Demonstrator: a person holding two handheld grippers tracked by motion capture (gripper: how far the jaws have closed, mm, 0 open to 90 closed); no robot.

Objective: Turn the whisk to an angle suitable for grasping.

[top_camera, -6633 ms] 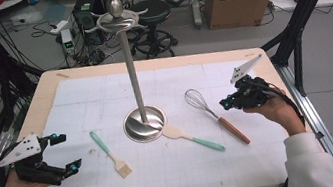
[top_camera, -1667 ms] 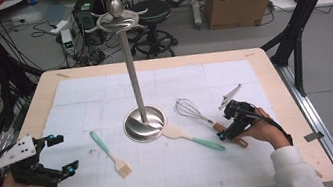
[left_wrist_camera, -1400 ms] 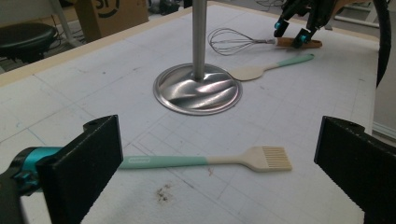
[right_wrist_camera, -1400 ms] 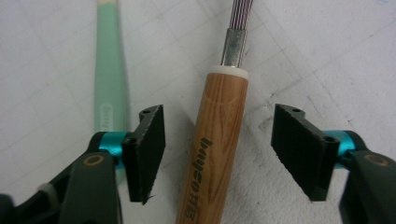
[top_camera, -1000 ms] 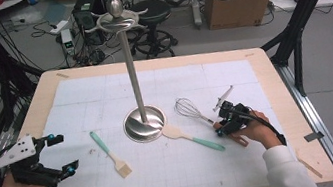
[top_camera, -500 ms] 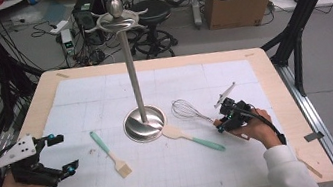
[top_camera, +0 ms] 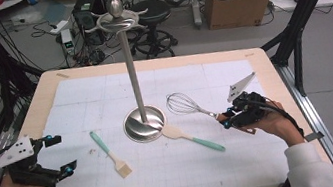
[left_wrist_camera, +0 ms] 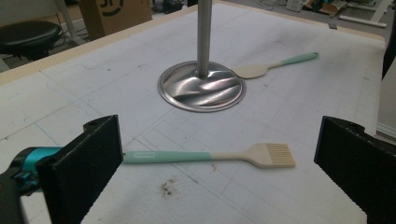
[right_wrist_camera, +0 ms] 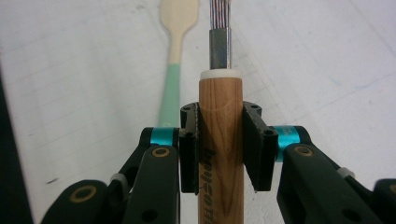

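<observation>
Right gripper [top_camera: 227,118] clamped on wooden-handled wire whisk [top_camera: 192,107] at four o'clock from steel stand base [top_camera: 145,123], beside mint-handled spatula [top_camera: 193,139]; left gripper [top_camera: 60,155] spread wide, empty, facing mint-handled pastry brush [left_wrist_camera: 210,156].

Whisk on the table's right half

The whisk [top_camera: 192,106] has a silver wire balloon head, a short metal neck and a round wooden handle [right_wrist_camera: 220,140] with dark lettering along it. It lies low over the white mat, head toward the table's middle and far edge, handle slanting toward the right edge, where black pads clamp it on both sides.
</observation>
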